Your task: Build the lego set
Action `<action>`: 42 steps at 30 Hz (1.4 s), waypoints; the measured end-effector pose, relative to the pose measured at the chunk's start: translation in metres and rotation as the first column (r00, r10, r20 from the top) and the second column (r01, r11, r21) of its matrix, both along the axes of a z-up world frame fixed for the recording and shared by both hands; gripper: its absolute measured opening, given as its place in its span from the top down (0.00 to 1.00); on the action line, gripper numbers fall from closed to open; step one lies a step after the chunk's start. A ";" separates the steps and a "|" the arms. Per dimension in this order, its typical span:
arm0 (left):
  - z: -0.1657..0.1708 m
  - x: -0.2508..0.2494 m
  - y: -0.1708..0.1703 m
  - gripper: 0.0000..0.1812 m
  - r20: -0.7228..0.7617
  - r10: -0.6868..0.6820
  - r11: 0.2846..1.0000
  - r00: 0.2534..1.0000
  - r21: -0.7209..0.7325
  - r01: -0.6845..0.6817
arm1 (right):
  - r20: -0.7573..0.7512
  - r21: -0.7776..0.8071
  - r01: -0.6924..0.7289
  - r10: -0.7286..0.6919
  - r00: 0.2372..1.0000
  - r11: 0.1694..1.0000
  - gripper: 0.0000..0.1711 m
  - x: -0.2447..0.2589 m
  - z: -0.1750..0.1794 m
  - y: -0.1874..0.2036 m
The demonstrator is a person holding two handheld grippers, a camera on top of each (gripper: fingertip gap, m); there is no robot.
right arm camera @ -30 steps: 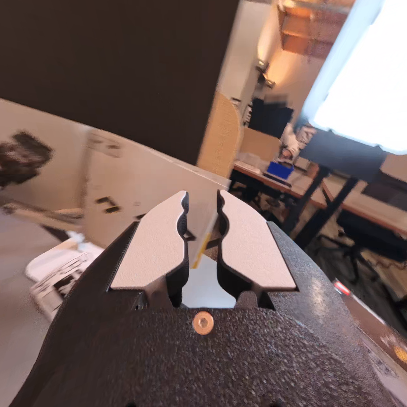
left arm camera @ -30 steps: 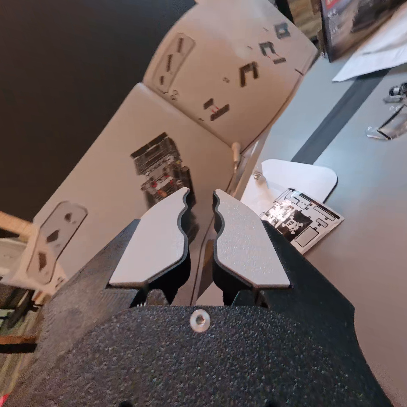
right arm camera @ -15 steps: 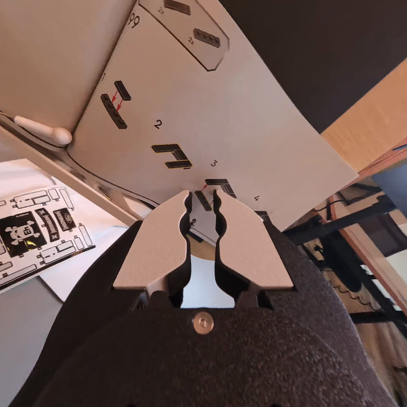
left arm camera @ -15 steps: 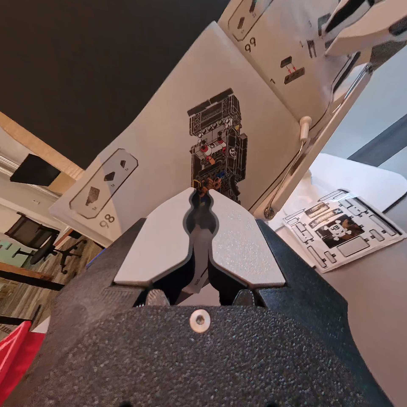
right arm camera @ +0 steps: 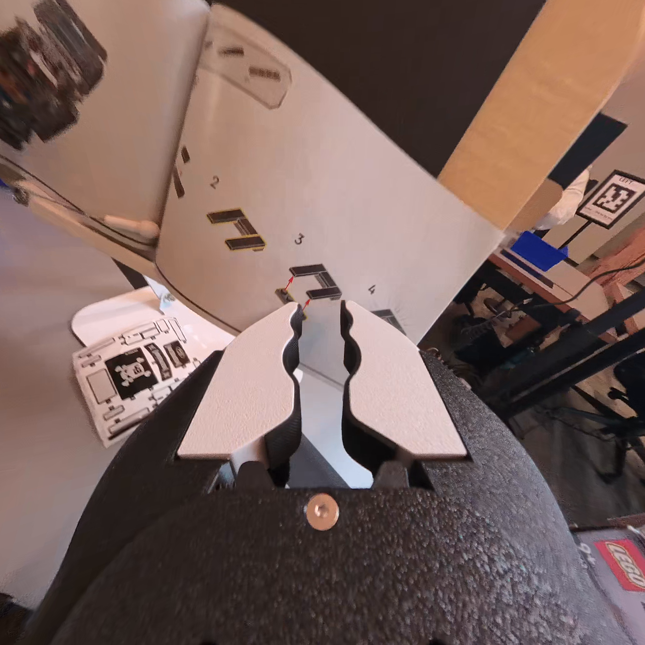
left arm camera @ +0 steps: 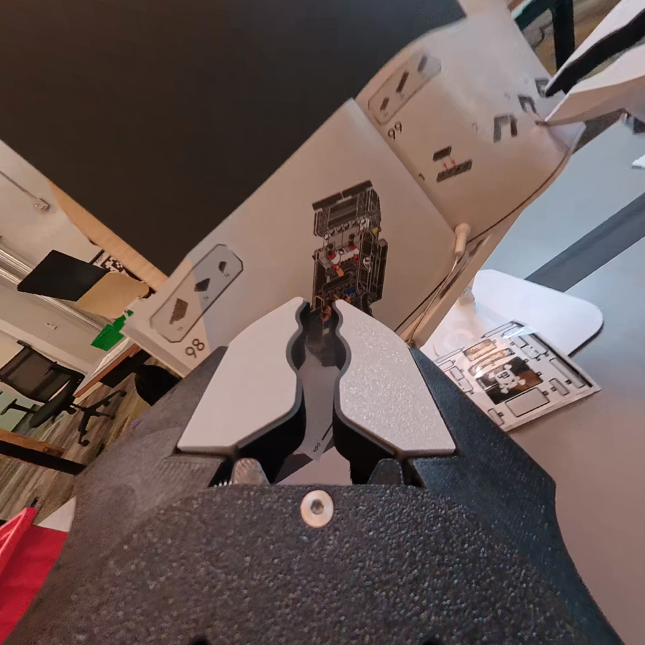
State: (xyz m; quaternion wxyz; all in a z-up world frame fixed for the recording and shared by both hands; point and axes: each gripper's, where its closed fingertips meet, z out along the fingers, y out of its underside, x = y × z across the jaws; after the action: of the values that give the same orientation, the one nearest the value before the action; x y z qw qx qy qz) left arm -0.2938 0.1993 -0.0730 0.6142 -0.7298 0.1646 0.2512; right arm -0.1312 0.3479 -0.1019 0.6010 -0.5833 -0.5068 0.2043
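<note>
The Lego instruction booklet stands open on a white stand. The left page shows a black model, the right page shows numbered steps with black pieces. My left gripper is shut on the lower edge of a booklet page, which runs between its fingers. My right gripper is open at the lower edge of the right page, and the page edge lies in the gap between its fingers. The right gripper also shows in the left wrist view at the top right. No loose bricks are in view.
A sticker sheet with a skull design lies on the grey table by the stand's white base; the sheet also shows in the right wrist view. A wire page holder sits at the booklet's spine. The Lego box is at lower right. Across from one pair of fingers to the other is roughly 25 cm.
My left gripper has shut on the booklet page and stays shut. My right gripper has come to the right page's lower edge and opened wider. The right page now curves more.
</note>
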 end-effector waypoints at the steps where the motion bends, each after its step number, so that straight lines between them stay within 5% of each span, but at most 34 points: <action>1: 0.004 0.003 -0.004 0.94 0.017 -0.003 1.000 1.000 0.017 0.003 | -0.033 -0.003 0.000 0.000 0.999 1.000 0.88 0.003 0.006 -0.003; 13: 0.019 0.043 -0.044 1.00 0.314 -0.096 0.951 0.944 0.310 -0.006 | -0.464 -0.124 0.036 -0.090 0.881 0.992 0.84 0.069 0.051 -0.048; 26: -0.006 0.012 -0.054 1.00 0.389 -0.026 0.915 0.921 0.379 -0.135 | -0.438 -0.192 0.071 -0.150 0.886 0.979 0.81 0.095 0.003 -0.071; 30: 0.009 -0.009 -0.065 0.85 0.417 0.008 0.893 0.909 0.405 -0.194 | -0.399 -0.195 0.074 -0.148 0.905 0.978 0.80 0.090 -0.012 -0.069; 36: 0.008 -0.047 -0.039 0.45 0.592 0.012 0.981 0.806 0.148 -0.123 | -0.371 -0.211 0.054 -0.131 0.919 0.976 0.75 0.077 -0.005 -0.046; 39: -0.012 -0.056 -0.011 0.44 0.629 0.024 1.000 0.777 -0.021 -0.014 | -0.359 -0.214 0.040 -0.117 0.926 0.976 0.67 0.062 0.010 -0.016; 42: -0.022 -0.059 0.000 0.61 0.601 -0.008 0.993 0.799 -0.090 0.078 | -0.317 -0.266 0.011 -0.098 0.943 0.964 0.64 0.048 0.017 0.028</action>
State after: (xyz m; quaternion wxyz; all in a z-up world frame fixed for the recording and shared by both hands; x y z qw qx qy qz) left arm -0.3531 0.1991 -0.0950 0.5990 -0.8006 -0.0080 -0.0160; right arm -0.0836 0.3757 -0.0848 0.6002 -0.6291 -0.3523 0.3464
